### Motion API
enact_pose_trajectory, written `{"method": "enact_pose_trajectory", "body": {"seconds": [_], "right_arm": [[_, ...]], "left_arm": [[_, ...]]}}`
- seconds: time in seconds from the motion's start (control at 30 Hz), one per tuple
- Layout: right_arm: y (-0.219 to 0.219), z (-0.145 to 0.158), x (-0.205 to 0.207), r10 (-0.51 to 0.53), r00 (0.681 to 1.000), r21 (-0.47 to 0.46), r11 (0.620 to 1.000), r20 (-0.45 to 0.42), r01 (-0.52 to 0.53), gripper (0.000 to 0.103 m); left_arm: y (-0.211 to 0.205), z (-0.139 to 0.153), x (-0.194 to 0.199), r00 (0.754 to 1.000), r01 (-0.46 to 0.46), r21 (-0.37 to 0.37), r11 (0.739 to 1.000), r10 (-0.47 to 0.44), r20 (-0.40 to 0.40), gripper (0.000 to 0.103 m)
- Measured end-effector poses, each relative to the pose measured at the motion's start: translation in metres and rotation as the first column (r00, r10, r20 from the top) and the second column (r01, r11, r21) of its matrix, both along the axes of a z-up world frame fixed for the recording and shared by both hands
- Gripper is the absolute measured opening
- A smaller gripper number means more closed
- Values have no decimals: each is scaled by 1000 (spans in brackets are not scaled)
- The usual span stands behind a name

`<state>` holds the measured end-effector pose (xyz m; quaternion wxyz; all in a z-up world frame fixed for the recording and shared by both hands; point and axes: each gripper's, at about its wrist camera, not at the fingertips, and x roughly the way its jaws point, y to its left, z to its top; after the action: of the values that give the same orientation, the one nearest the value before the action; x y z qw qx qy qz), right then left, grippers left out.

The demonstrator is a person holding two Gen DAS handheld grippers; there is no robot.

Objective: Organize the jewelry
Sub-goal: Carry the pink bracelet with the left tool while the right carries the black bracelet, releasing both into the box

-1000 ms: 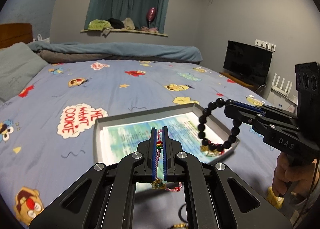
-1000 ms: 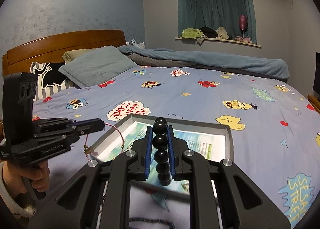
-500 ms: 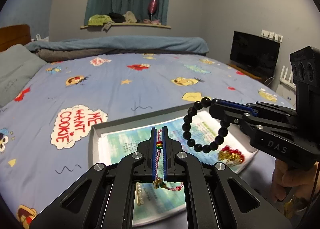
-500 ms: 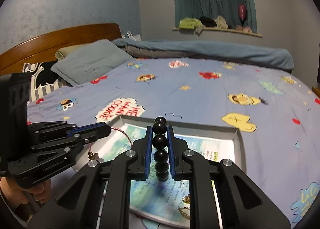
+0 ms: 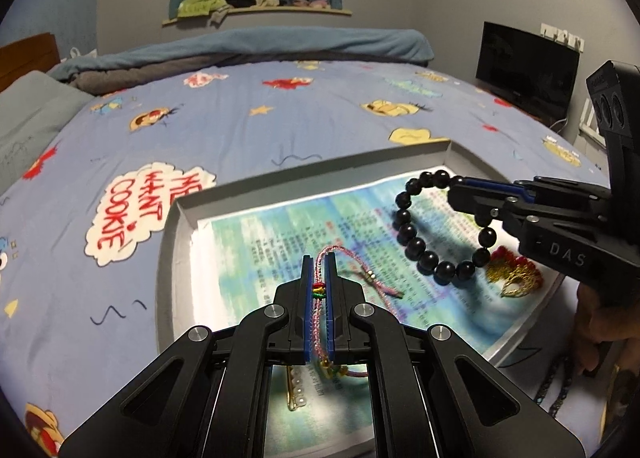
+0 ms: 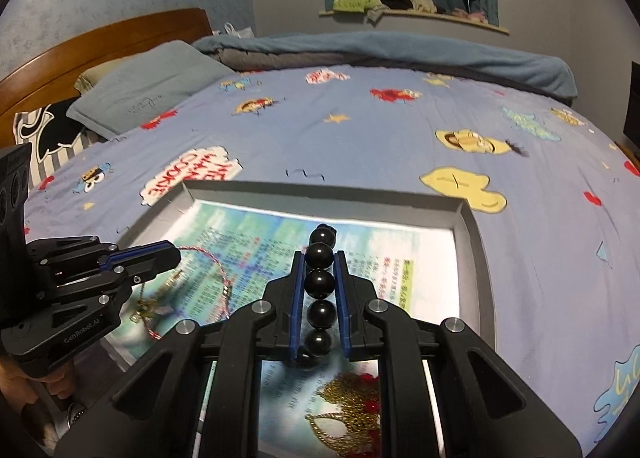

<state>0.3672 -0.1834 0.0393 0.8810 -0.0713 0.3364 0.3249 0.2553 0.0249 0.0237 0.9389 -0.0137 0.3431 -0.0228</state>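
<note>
Left wrist view: the left gripper (image 5: 319,270) had its jaws clamped on a thin pink cord bracelet (image 5: 320,290), red, yellow and green knots showing between the blue pads, its loose tail with small metal beads trailing right over the paper. At right of frame the right gripper (image 5: 460,194) was pinched on a black bead bracelet (image 5: 416,246), the round glossy beads hanging in an open ring above the tray. The shallow grey tray (image 5: 176,218) sat on the cartoon-print bedsheet (image 5: 240,126), lined with a printed blue-green sheet of paper (image 5: 280,234). Inside it, at the right, lay a gold chain piece with red beads (image 5: 516,278); at lower centre, behind the gripper's arms, a gold pin with pearls (image 5: 296,390).

Right wrist view: the right gripper (image 6: 320,254) held the black bead bracelet (image 6: 319,284) edge-on, beads stacked in a line between the pads. At left of frame the left gripper (image 6: 172,254) dangled the pink cord bracelet (image 6: 216,270) over the tray's (image 6: 320,194) left side. The gold and red piece (image 6: 352,406) lay at lower centre, blurred.
</note>
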Motion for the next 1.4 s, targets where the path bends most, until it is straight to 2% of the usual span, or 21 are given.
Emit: {"method": "enact_pose_trajectory", "body": {"seconds": [0.17, 0.23, 0.3, 0.37, 0.4, 0.43, 0.47, 0.5, 0.53, 0.73, 0.83, 0.97, 1.17, 1.4], "right_arm": [[-3, -5, 1, -10, 1000, -5, 1000, -15, 10, 14], [-4, -6, 2, -13, 1000, -5, 1000, -19, 13, 14], [-6, -6, 1, -14, 1000, -2, 1000, -25, 14, 16], [-11, -5, -3, -15, 1000, 20, 1000, -17, 15, 17], [-14, -3, -4, -15, 1000, 36, 999, -12, 15, 17], [-16, -2, -6, -17, 1000, 50, 999, -5, 18, 24], [-21, 0, -10, -23, 1000, 70, 997, 9, 22, 35], [-25, 3, -13, -28, 999, 90, 996, 24, 25, 39], [-29, 5, -17, -33, 999, 109, 994, 39, 28, 42], [-53, 13, -38, -63, 994, 170, 984, 87, 47, 46], [-61, 11, -52, -64, 992, 171, 984, 105, 45, 52], [-68, 5, -67, -56, 993, 158, 987, 107, 38, 60], [-76, -2, -91, -48, 993, 143, 989, 110, 32, 66], [-79, -7, -114, -31, 993, 124, 992, 114, 17, 67]], "left_arm": [[1, -3, 1, 1000, -16, 11, 1000, 16, -12, 6], [2, -3, 0, 1000, -22, 15, 1000, 22, -8, 17], [1, -2, -2, 1000, -24, 23, 999, 24, -2, 22], [-1, -2, -4, 1000, -22, 27, 999, 22, 3, 34], [-1, -1, -7, 1000, -19, 30, 999, 19, 11, 45], [-2, 0, -9, 1000, -17, 29, 999, 16, 18, 55], [-2, 1, -11, 1000, -14, 26, 1000, 13, 28, 58], [-2, 3, -13, 999, -15, 26, 1000, 14, 37, 71], [-2, 5, -16, 999, -15, 26, 1000, 14, 52, 79], [-5, 14, -28, 997, -6, 35, 999, 3, 78, 81], [-5, 18, -38, 995, -8, 29, 1000, 6, 96, 90], [-3, 21, -52, 995, -11, 14, 1000, 10, 99, 90], [1, 25, -79, 993, -17, -10, 1000, 18, 119, 90], [5, 19, -113, 991, -31, -44, 999, 37, 130, 90]]}}
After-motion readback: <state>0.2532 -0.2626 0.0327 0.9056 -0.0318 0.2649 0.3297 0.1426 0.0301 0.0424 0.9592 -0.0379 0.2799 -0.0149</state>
